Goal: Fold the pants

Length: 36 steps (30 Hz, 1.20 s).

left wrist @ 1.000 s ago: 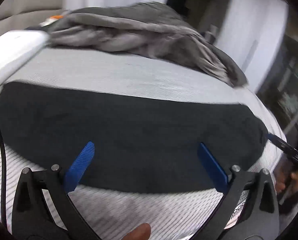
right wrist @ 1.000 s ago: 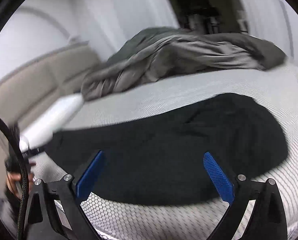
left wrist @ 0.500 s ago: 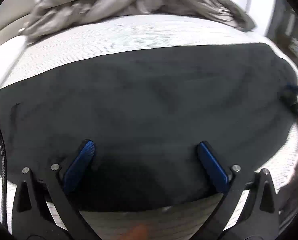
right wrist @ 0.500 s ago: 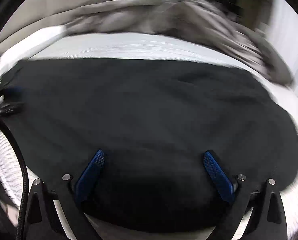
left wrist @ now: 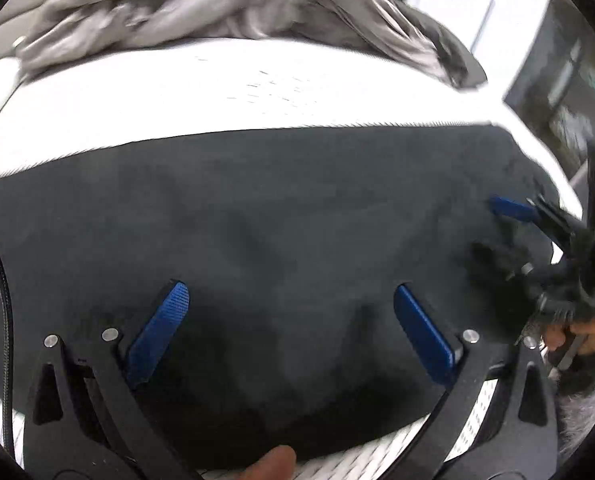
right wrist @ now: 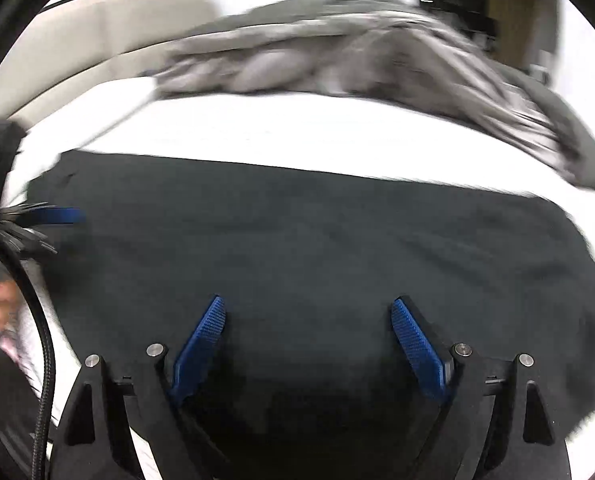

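The black pants (left wrist: 277, 240) lie flat across the white bed (left wrist: 257, 92), in front of the crumpled grey duvet (left wrist: 225, 4). Over the pants' near edge, the left claw (left wrist: 291, 320) gapes wide, gripping nothing. The right claw (right wrist: 307, 336), jaws just narrowing yet apart, holds nothing.

a rumpled grey duvet (left wrist: 233, 4) lies on the white mattress (left wrist: 257, 92); perhaps a beige headboard (right wrist: 97, 36) behind.
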### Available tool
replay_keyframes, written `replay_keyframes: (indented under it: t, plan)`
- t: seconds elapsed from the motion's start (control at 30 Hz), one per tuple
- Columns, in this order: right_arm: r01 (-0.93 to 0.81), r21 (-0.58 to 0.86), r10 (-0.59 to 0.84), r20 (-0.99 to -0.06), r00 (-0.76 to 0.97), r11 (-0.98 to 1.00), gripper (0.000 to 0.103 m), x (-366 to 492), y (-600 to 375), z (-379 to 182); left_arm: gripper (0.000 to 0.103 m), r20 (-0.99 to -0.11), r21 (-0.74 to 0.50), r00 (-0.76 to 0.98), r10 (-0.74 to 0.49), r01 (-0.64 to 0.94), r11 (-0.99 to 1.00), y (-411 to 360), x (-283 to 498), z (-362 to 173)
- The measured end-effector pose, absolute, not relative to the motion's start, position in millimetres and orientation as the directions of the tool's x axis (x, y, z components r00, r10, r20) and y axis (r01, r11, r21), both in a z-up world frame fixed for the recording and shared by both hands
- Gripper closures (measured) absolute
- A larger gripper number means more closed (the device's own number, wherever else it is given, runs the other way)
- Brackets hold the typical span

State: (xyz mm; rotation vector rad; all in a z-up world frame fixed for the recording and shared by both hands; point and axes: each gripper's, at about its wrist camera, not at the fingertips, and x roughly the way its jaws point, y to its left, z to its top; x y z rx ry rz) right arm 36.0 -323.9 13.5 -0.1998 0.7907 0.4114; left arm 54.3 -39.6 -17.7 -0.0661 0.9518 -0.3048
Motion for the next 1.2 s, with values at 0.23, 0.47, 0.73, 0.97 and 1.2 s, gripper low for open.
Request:
replay_keyframes:
  t: [0.23,0.47,0.73,0.97,1.2]
  plan:
    - [-0.376,-0.226,0.067,-0.776,0.627,0.899,0.016,58,-307,-10,0.001,-0.834,-0.119,0.513,-0.203,0.192,0.974,-30,60,-30]
    - [-0.038,-0.183,-0.115,-0.753,0.648,0.982,0.014,70,-422,-1,0.001,-0.824,-0.163,0.539,-0.176,0.073,0.984,18,40,-18]
    - [-0.269,-0.108,0.098,-0.753,0.651,0.957,0.013,50,-328,24,0.001,-0.81,-0.252,0.53,-0.253,0.075,0.965,-8,67,10]
    - [-0.402,-0.138,0.116,-0.828,0.548,0.905,0.013,81,-264,-11,0.001,-0.876,-0.124,0.444,-0.187,0.167,0.978,-35,102,-21]
    - [-0.083,-0.328,-0.207,-0.751,0.627,0.941,0.011,105,-361,-14,0.001,-0.87,-0.031,0.491,-0.053,0.053,0.998,24,86,-11]
